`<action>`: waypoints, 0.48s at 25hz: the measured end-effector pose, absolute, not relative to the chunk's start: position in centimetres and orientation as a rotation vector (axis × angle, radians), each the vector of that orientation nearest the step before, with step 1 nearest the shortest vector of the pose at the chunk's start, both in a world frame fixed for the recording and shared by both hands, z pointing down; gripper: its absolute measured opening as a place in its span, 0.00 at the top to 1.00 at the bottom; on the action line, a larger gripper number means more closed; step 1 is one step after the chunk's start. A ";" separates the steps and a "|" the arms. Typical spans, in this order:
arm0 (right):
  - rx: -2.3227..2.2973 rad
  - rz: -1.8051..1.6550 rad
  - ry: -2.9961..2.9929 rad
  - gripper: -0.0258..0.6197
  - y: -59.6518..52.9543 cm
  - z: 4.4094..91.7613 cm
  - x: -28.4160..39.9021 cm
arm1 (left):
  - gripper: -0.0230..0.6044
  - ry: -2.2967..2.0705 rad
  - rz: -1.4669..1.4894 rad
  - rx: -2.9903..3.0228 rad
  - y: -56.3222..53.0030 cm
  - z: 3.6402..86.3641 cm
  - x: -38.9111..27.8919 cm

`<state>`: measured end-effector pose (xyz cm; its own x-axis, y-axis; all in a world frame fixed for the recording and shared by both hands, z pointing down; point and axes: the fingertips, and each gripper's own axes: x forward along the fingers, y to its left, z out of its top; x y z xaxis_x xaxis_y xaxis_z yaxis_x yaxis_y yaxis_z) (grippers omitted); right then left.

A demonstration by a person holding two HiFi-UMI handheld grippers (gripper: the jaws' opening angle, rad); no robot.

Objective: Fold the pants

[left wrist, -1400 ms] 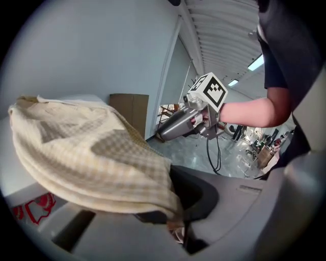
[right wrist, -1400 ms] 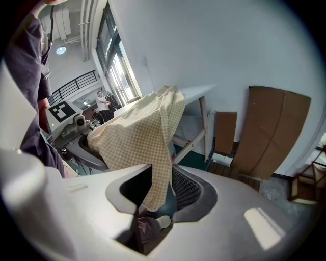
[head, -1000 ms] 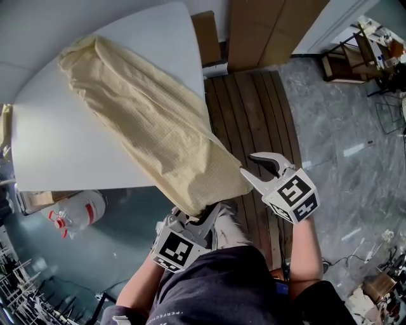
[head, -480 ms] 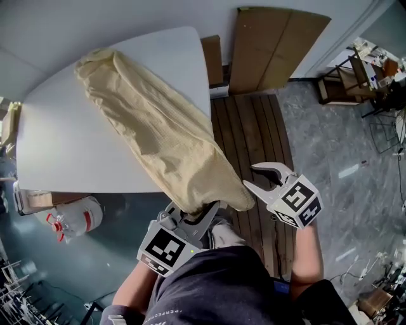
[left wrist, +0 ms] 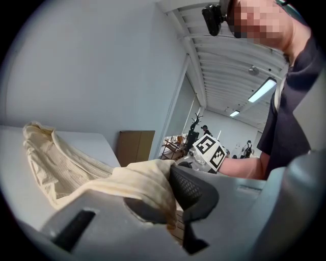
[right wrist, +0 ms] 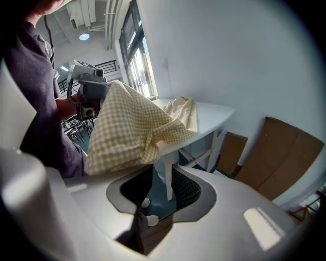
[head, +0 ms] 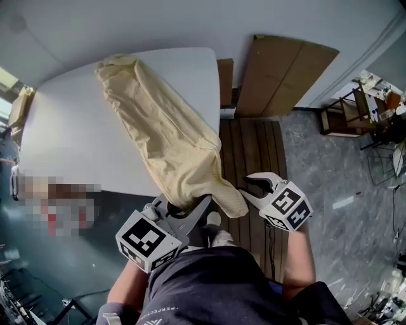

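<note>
I'm clamping the near end of the pants [head: 166,130] in my left hand-held gripper [head: 188,211] (fabric trailing toward eleven o'clock across the tabletop [head: 70,133]). My right hand-held gripper [head: 249,186] is gaping empty at three o'clock, its jaws just now closing a little.

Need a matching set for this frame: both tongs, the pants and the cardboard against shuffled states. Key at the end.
Things:
1. left tongs
2. right tongs
3. pale yellow checked cloth pants
4. brown flat cardboard sheet

States:
A. leaning against the wall
B. jaws apart, nothing clamped
C. shut on fabric
D. lying on the white table, one end hanging off its edge

Pairs: 1-C, 2-B, 3-D, 4-A

Note: the right tongs' jaws have just been closing, with nothing between them. The pants' hem is beside them.
</note>
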<state>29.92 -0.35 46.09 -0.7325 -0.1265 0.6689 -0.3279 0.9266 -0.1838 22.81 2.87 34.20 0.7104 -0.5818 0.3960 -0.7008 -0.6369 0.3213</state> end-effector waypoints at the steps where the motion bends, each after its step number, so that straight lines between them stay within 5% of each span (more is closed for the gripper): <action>1: 0.300 0.371 -2.388 0.78 -0.5 46.0 29.4 | 0.94 -0.999 0.338 2.455 2.6 33.8 22.5; 12: 0.224 0.281 -2.402 0.80 -2.4 44.3 23.8 | 0.94 -1.029 0.086 2.387 -1.4 31.2 17.3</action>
<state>23.78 -2.37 44.29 -0.7413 -0.0843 0.6658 -0.2355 0.9617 -0.1404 17.29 -1.37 31.16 0.7074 -0.6572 0.2602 -0.6913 -0.5665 0.4485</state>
